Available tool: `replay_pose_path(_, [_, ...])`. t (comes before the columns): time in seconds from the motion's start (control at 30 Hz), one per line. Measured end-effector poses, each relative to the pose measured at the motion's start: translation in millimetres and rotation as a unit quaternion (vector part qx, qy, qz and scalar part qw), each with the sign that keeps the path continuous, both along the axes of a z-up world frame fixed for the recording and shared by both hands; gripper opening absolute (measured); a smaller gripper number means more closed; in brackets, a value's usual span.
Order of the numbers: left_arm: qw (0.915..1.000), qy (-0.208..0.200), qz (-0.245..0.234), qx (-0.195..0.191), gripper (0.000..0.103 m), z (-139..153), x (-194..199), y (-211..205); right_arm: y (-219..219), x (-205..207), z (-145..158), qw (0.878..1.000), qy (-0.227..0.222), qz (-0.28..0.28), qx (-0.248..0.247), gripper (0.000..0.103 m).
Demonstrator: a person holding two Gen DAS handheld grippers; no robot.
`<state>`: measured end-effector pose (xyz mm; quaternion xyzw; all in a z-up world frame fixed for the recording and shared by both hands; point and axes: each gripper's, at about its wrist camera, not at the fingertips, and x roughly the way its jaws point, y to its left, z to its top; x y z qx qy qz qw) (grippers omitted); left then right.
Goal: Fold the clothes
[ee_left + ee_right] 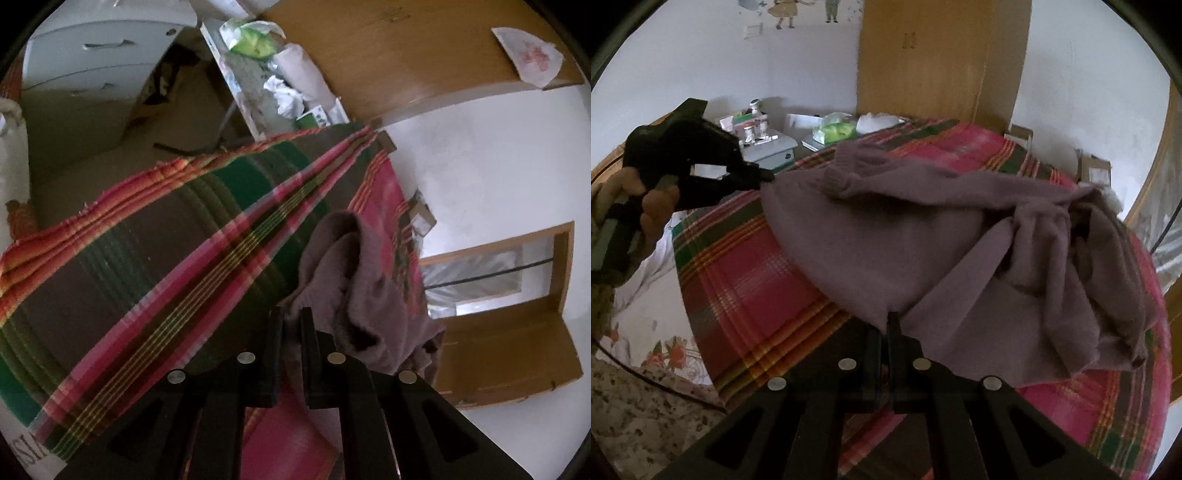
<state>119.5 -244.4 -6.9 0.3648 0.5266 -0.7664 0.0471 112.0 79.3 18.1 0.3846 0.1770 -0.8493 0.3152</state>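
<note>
Mauve sweater (960,236) lies bunched on the plaid bedspread (746,280), body spread flat toward the bed's near edge, sleeves crumpled toward the far right side. Right gripper (884,325) pinched onto the sweater's near hem, fingers almost together with cloth between. Left gripper (291,321) clamped on the sweater edge too; from the right wrist view it's at the sweater's left corner, held by a hand (646,203).
</note>
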Motion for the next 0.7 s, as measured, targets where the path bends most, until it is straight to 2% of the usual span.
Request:
replay_pose_path(0.1, [0.9998,0.009,-0.014,-0.014,0.009,6.1,-2.5,0.8,3.8,-5.0,-0.4,1.000,-0.011,-0.008,-0.001,0.003])
replay_pose_path(0.13, [0.9995,0.014,-0.017,-0.022,0.012,10.1,-3.0,1.4,6.3,-5.5,1.7,1.000,-0.009,-0.011,-0.003,0.005])
replay_pose_path(0.23, [0.9970,0.027,-0.025,-0.068,0.013,25.6,-3.0,4.9,16.6,-5.2,12.9,1.000,0.001,-0.017,-0.015,0.016])
replay_pose_path(0.27, [0.9950,0.034,-0.028,-0.090,0.017,32.5,-3.0,7.0,21.3,-5.5,17.5,1.000,0.002,-0.017,-0.020,0.020])
replay_pose_path(0.37, [0.9899,0.049,-0.032,-0.129,0.022,48.8,-3.2,12.1,34.9,-7.8,28.1,0.999,-0.001,-0.020,-0.032,0.024])
replay_pose_path(0.47, [0.9829,0.058,-0.047,-0.168,0.022,63.0,-6.2,18.0,49.9,-12.8,35.2,0.998,-0.004,-0.032,-0.046,0.024])
replay_pose_path(0.53, [0.9758,0.068,-0.072,-0.195,0.022,70.9,-12.8,28.7,57.8,-18.6,40.1,0.997,-0.007,-0.043,-0.057,0.024])
replay_pose_path(0.6, [0.9690,0.076,-0.114,-0.206,0.030,71.9,-23.7,45.2,65.7,-26.2,44.3,0.995,-0.016,-0.054,-0.076,0.024])
replay_pose_path(0.63, [0.9654,0.077,-0.139,-0.207,0.030,71.1,-29.9,54.4,70.3,-30.3,46.4,0.994,-0.021,-0.060,-0.088,0.024])
replay_pose_path(0.7, [0.9644,0.066,-0.178,-0.184,0.030,65.0,-43.6,67.3,78.4,-41.7,50.7,0.991,-0.029,-0.074,-0.110,0.024])
